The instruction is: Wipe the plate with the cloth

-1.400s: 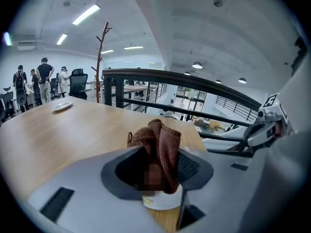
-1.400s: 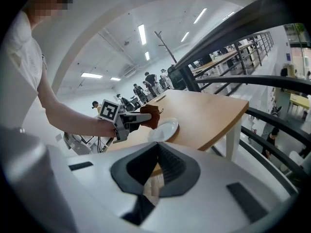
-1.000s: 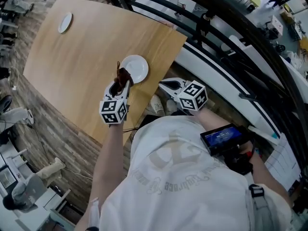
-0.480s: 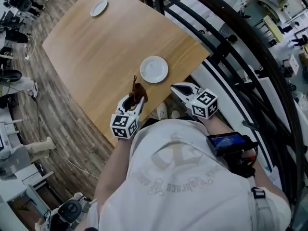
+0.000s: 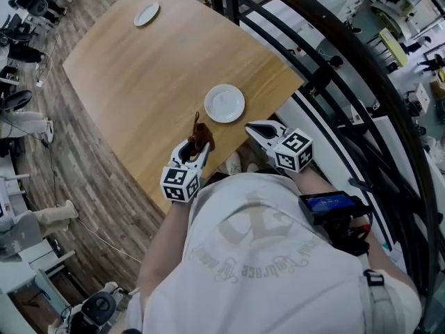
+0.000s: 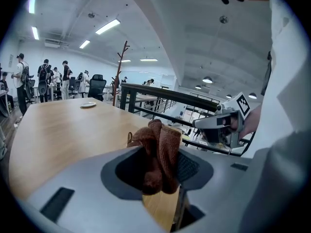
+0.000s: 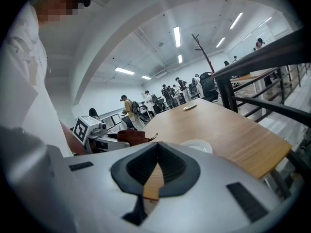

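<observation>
Head view: plate (image 5: 224,104) lies just beyond left gripper (image 5: 197,148) (clamping cloth (image 5: 201,136)).

cloth (image 5: 200,136) has drawn back from plate (image 5: 224,103)

wooden table (image 5: 146,68) | near plate (image 5: 224,104) | far plate (image 5: 147,14)

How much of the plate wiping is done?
Done: the cloth is picked up, pinched in the left gripper. In hand: it hovers at the table edge, short of the near plate. Left: the wiping itself. The right gripper is shut, empty.
</observation>
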Demonstrator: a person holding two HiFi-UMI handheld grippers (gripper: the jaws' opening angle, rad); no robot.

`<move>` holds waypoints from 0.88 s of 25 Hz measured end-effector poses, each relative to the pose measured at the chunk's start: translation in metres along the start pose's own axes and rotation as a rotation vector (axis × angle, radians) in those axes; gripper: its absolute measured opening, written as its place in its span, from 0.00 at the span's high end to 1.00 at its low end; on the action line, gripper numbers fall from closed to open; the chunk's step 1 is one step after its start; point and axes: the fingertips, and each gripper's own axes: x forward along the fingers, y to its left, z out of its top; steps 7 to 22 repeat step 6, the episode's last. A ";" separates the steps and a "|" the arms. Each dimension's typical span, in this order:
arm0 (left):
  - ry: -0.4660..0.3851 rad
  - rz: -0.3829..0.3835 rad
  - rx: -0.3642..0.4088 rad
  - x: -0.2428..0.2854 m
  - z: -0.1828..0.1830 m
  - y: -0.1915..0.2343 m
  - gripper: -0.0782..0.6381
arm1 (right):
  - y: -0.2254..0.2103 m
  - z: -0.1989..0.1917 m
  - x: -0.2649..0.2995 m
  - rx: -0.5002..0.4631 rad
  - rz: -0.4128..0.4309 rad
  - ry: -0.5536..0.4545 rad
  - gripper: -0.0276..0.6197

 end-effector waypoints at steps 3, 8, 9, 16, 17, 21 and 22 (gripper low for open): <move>-0.001 -0.007 -0.001 0.003 0.000 0.003 0.66 | -0.003 -0.004 0.001 0.006 -0.013 0.008 0.94; 0.002 -0.012 -0.002 0.006 -0.001 0.005 0.66 | -0.006 -0.007 0.002 0.011 -0.025 0.012 0.94; 0.002 -0.012 -0.002 0.006 -0.001 0.005 0.66 | -0.006 -0.007 0.002 0.011 -0.025 0.012 0.94; 0.002 -0.012 -0.002 0.006 -0.001 0.005 0.66 | -0.006 -0.007 0.002 0.011 -0.025 0.012 0.94; 0.002 -0.012 -0.002 0.006 -0.001 0.005 0.66 | -0.006 -0.007 0.002 0.011 -0.025 0.012 0.94; 0.002 -0.012 -0.002 0.006 -0.001 0.005 0.66 | -0.006 -0.007 0.002 0.011 -0.025 0.012 0.94; 0.002 -0.012 -0.002 0.006 -0.001 0.005 0.66 | -0.006 -0.007 0.002 0.011 -0.025 0.012 0.94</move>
